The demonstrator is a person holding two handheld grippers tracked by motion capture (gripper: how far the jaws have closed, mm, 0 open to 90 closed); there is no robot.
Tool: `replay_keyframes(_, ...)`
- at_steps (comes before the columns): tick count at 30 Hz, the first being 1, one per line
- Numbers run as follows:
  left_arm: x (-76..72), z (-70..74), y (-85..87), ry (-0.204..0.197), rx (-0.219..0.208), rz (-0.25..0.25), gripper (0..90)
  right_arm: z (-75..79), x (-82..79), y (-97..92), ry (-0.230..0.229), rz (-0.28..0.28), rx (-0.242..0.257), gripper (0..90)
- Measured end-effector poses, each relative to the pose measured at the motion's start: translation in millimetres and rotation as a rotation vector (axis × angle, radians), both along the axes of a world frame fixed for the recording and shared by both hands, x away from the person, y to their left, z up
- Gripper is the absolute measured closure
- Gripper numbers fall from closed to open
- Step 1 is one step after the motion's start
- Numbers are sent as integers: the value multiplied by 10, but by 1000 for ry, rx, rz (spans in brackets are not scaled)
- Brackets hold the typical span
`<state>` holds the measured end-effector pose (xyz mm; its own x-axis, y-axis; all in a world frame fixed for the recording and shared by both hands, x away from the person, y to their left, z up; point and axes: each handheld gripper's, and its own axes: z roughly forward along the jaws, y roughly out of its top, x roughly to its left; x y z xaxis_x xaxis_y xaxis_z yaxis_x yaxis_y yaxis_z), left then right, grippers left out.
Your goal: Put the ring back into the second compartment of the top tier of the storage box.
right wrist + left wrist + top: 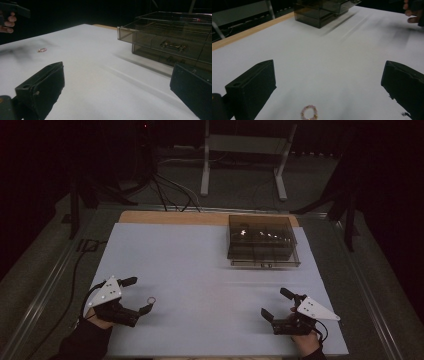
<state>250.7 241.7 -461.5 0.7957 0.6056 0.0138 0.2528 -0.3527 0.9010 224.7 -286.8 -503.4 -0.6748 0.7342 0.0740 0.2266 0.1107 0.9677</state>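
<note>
Ring (309,113): tiny, light, beaded, likely slippery, flat on desk (210,285) between gaping left tongs (133,295); best pinched across rim; right tongs (276,304) gaping, empty.

— Bench (150,216): pale wood edge, under a matt white sheet (200,270), smooth like paper.
— Drawer box (262,241): smoky clear plastic, glossy, with glints. Fingers (252,90): matt black plastic. Ring (309,113): small pinkish beads, a few gold.
</note>
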Motion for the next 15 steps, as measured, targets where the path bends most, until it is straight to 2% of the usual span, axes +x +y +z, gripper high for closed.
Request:
replay_keyframes(7,83,1,-5,24,-5,11,7,-2,2,1,3,2,0,0)
replay_keyframes(8,129,-14,-11,50,-11,13,7,-2,2,2,3,2,-1,0)
replay_keyframes(12,160,-33,-20,66,-11,12,7,-3,3,2,3,2,-1,0)
replay_keyframes(15,201,-61,-31,75,4,32,8,-3,4,2,3,3,1,0)
